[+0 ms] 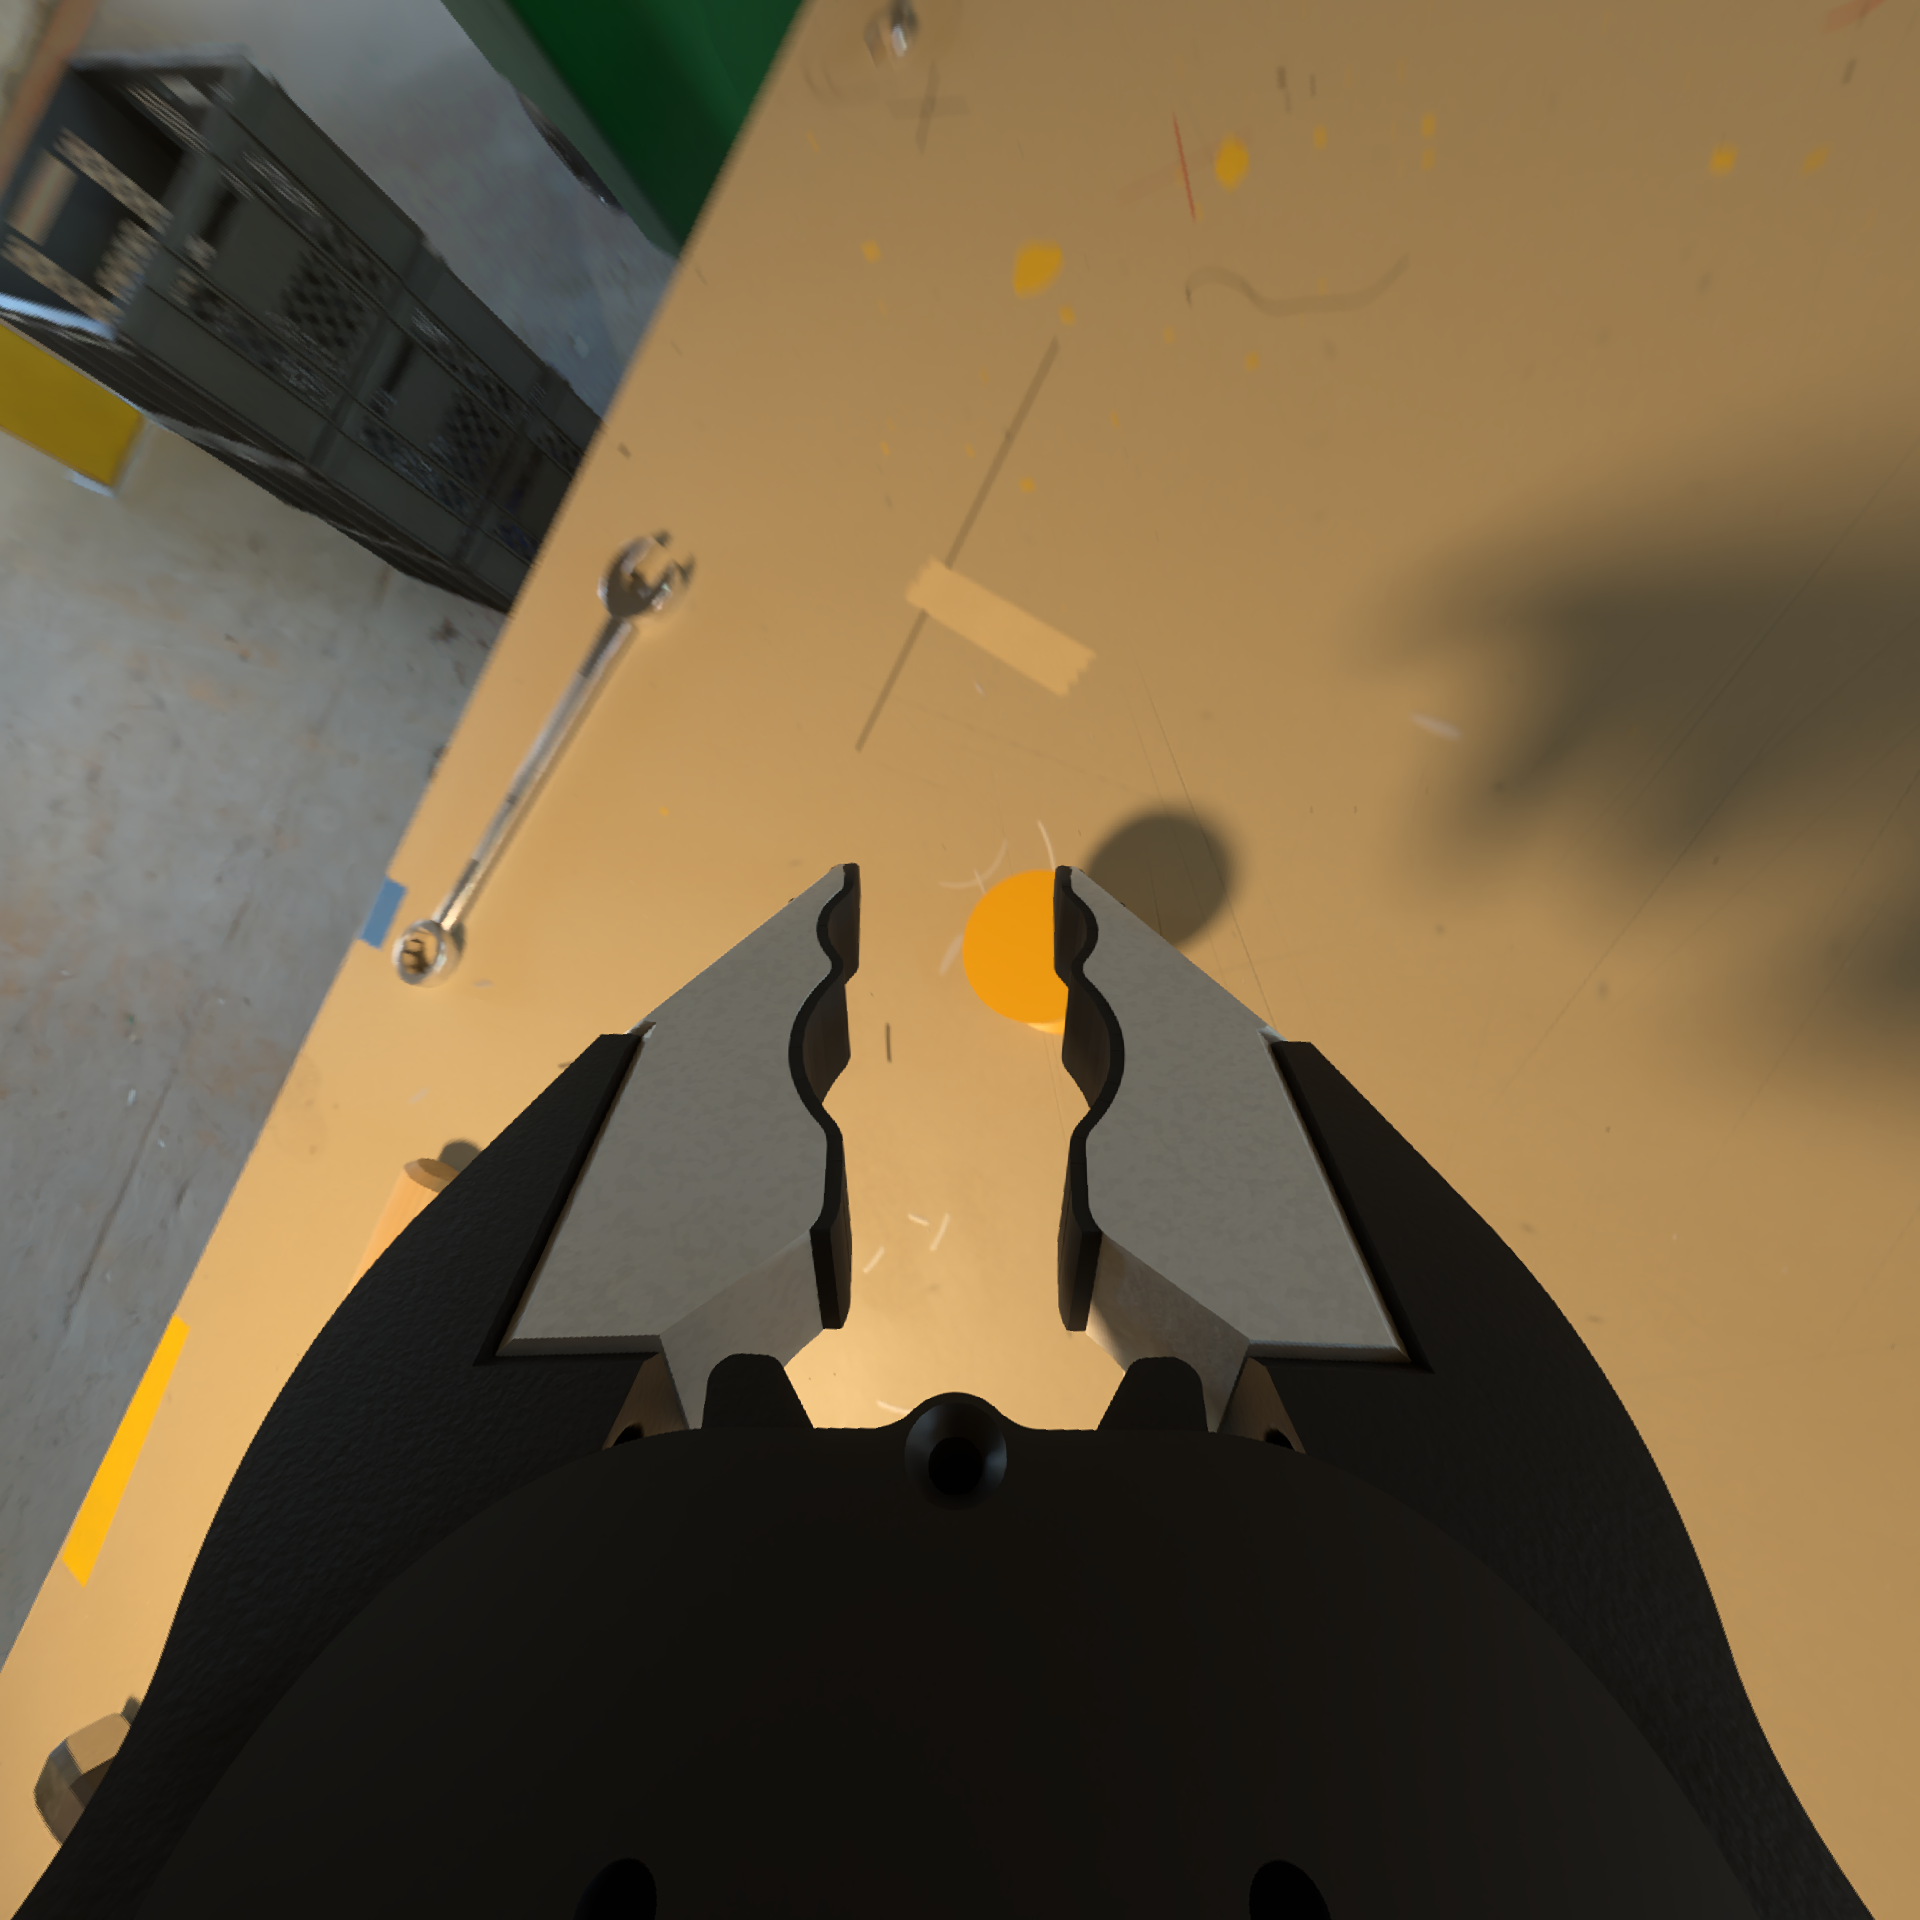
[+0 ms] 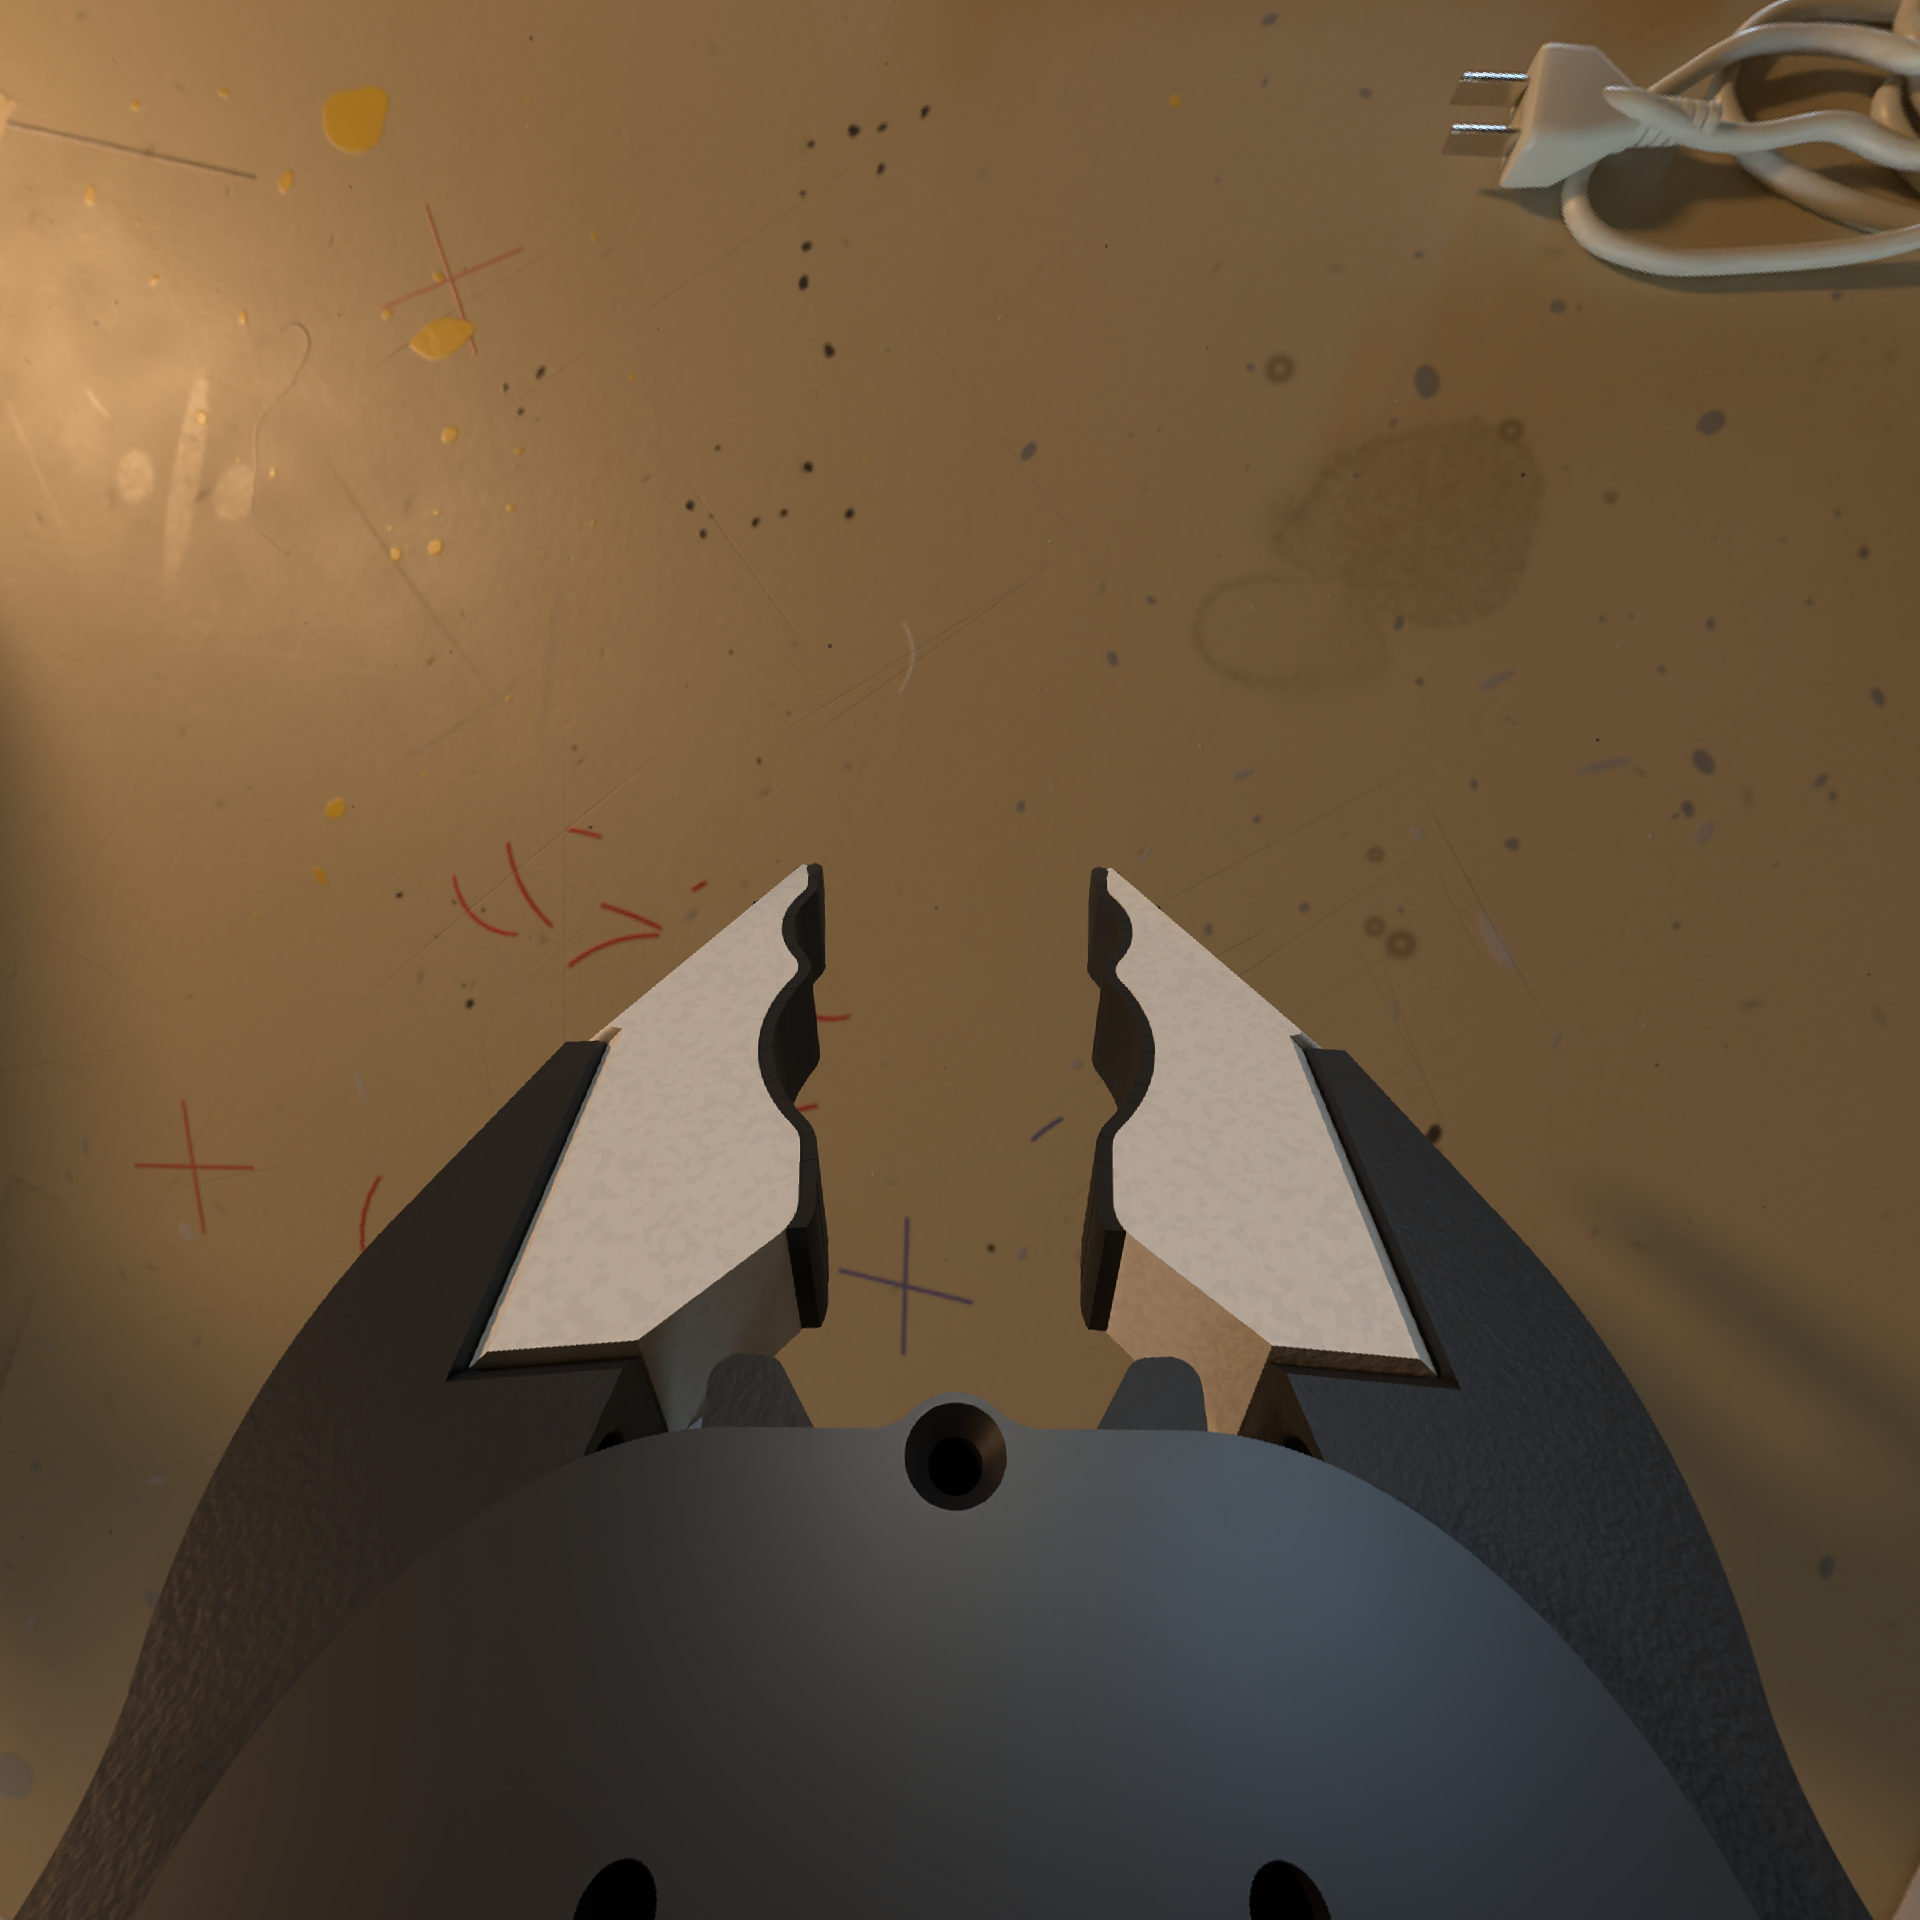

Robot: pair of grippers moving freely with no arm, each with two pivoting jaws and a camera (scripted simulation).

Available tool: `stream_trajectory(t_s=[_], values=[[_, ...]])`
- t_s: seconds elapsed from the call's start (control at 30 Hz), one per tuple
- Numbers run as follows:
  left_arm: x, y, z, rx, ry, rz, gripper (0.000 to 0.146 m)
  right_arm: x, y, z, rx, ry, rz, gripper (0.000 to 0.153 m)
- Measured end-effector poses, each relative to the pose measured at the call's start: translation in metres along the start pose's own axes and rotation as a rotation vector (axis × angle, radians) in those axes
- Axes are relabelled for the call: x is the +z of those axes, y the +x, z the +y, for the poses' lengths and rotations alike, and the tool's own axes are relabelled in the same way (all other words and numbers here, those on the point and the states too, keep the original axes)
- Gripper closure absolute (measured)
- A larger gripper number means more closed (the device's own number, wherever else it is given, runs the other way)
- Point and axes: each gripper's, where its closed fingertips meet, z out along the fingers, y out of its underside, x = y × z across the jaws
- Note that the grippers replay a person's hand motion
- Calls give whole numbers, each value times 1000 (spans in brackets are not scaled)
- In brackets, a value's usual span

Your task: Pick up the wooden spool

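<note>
The left tongs (image 1: 956,914) hung apart and empty above the tabletop (image 1: 1351,468), lined up beside an orange disc (image 1: 1013,951), while the wooden spool (image 1: 416,1195) lay at their left edge, and the right tongs (image 2: 956,914), likewise apart, idled over bare board.

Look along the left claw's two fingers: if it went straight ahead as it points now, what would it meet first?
Probably the orange disc on the workbench; it lies just past the open left claw, partly behind one finger. Depth is unclear.
</note>
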Motion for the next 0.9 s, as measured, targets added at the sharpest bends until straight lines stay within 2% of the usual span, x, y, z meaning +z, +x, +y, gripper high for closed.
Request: stream_trajectory(t_s=[0.13, 0.3, 0.43, 0.6, 0.9], values=[[25, 10, 22, 21, -144, 83, 97, 2, -6, 0, -21, -7, -31, 103], [44, 19, 32, 54, -212, 144, 91, 3, -18, 0, -43, -10, -100, 105], [54, 21, 46, 66, -313, 175, 90, 2, -23, -1, -49, -5, -120, 105], [67, 24, 51, 69, -330, 220, 89, 1, -27, -1, -64, -6, -144, 106], [78, 30, 76, 53, -466, 275, 91, 2, -43, -1, -73, -11, -234, 108]])
